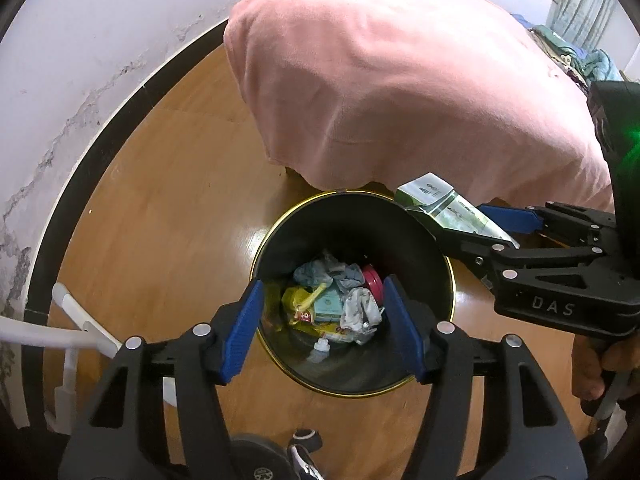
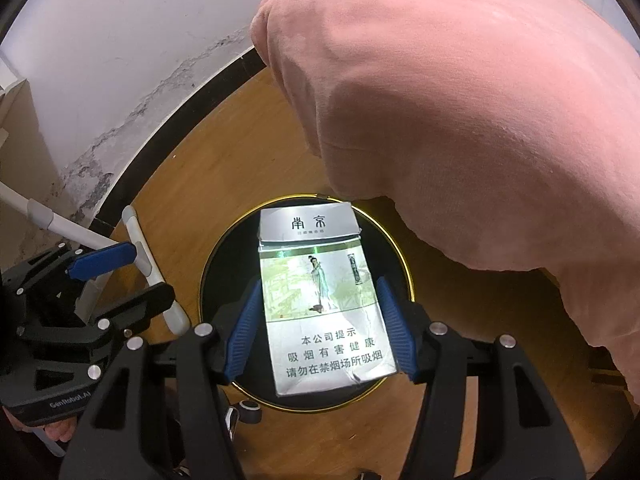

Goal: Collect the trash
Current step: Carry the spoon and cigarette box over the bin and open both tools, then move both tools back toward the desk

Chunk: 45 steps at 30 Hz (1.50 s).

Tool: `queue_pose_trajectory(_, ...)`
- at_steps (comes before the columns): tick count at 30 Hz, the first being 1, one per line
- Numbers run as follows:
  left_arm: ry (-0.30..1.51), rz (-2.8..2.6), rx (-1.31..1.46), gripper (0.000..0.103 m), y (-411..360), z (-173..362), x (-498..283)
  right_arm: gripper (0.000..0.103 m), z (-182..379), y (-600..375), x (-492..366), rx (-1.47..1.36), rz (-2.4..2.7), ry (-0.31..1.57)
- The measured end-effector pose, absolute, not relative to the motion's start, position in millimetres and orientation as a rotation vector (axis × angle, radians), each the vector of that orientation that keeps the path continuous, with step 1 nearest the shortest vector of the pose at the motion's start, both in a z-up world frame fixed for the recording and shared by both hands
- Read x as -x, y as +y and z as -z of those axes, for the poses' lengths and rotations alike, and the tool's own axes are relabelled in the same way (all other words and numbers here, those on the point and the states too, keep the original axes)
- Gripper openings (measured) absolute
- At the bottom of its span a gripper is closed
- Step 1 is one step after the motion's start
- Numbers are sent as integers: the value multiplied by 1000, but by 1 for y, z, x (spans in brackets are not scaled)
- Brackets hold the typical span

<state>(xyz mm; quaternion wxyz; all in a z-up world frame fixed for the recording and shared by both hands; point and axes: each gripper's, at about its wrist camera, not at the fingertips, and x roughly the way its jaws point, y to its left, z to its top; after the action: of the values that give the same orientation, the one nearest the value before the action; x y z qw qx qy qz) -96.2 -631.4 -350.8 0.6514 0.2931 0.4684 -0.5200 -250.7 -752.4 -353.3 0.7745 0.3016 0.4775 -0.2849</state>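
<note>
- Right wrist view: the right hand-held gripper grasps a flattened cigarette pack between its blue pads, the printed face turned up toward the camera.
- The pack hangs directly above the mouth of the black trash bin with a gold rim, which stands on the wooden floor.
- Left wrist view: the left hand-held gripper is released, its jaws spread and holding nothing, poised over the near rim of the bin.
- Inside the bin lie crumpled wrappers, a yellow packet and a red lid.
- Just beyond the bin, a pink blanket drapes down toward the floor.
- Farthest off, a white wall with a dark baseboard edges the floor.
</note>
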Motion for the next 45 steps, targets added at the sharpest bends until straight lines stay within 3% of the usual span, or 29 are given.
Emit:
queue_pose_trajectory(3,1054,1182,-668,60,-630,349,97,59,352,-753,251,-666,614,1036)
queue_pose_trajectory(6,1046,1180,-669,68,-628,346,97,74,349,-754,251,-676,611,1026)
queue_pose_trajectory(8,1033,1176,-668,77,-626,341,98,74,344,-754,252,-676,619,1018)
queue_pose_trajectory(14,990,1171,-659,86,-617,315,100,74,319,-755,259,-668,630,992)
queue_pose_trajectory(20,887,1202,-655,91,-605,246,110,75,254,-754,270,-606,650,925)
queue_pose_trajectory(26,793,1198,-546,93,-561,127,99,80,151,-730,254,-463,586,826)
queue_pose_trajectory(34,726,895,-422,95,-397,10,-5,80,38,-624,130,-277,292,712)
queue_pose_trajectory(45,852,164,-142,95,-116,-4,-213,80,7,-400,-102,-66,-190,741)
